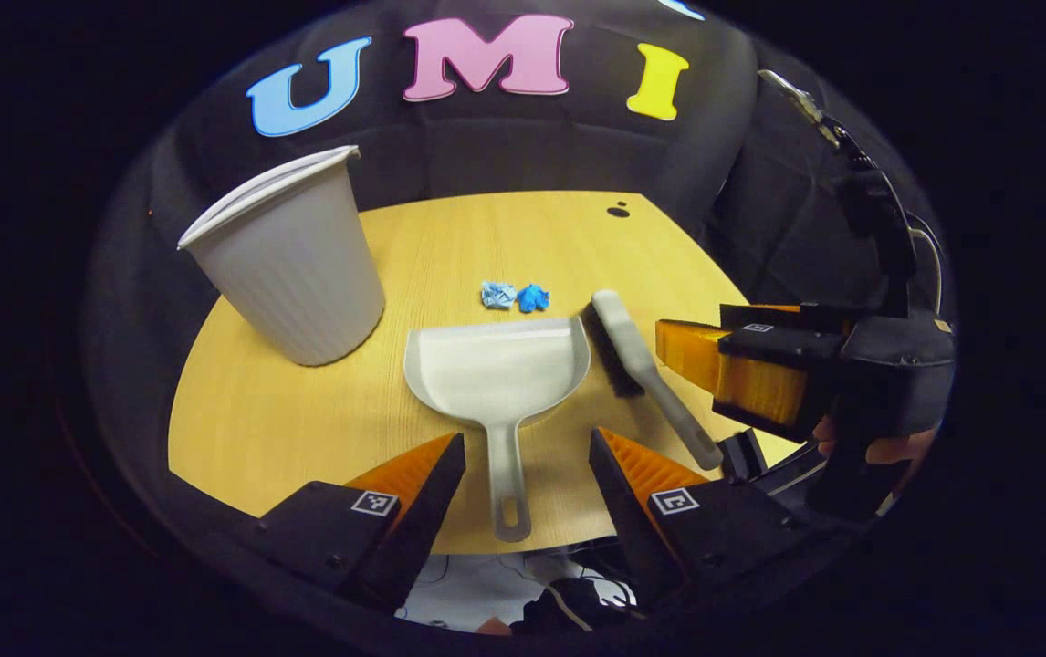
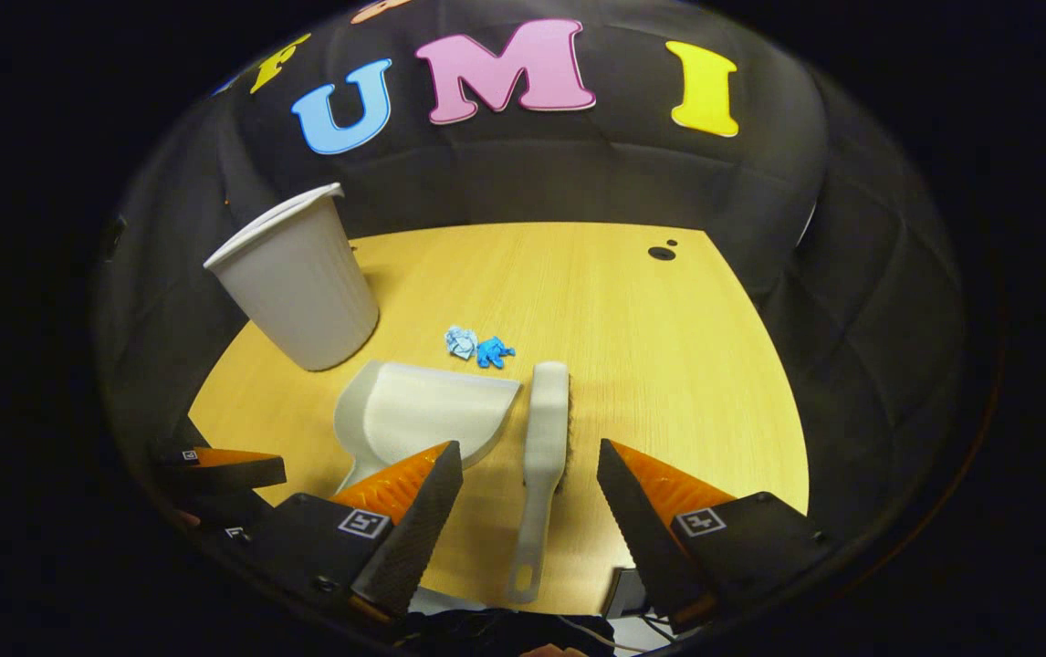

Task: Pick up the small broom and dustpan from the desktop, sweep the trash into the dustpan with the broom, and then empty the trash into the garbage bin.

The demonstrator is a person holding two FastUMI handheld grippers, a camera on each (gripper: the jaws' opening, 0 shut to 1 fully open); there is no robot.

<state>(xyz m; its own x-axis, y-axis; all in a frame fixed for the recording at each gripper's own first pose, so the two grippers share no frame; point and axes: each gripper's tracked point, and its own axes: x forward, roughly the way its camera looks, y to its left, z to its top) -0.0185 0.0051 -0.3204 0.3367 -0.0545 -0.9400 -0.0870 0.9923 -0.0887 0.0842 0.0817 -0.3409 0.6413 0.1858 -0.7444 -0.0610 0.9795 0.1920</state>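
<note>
Nothing is done yet: both the left gripper [image 1: 528, 474] and the right gripper [image 2: 530, 484] hover wide open, the dustpan [image 1: 497, 365] and broom [image 2: 546, 438] lie untouched, and the blue trash [image 1: 516, 296] waits near the garbage bin [image 1: 290, 265].

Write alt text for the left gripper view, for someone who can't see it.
The left gripper hangs open over the dustpan handle on a wooden desktop. Beside it lie a small broom and two blue paper scraps; a garbage bin stands left, the right gripper right.

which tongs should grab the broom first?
Right. The right tongs are open with the broom handle lying between the fingers. The left tongs are open astride the dustpan handle, so they suit the dustpan instead.
</note>
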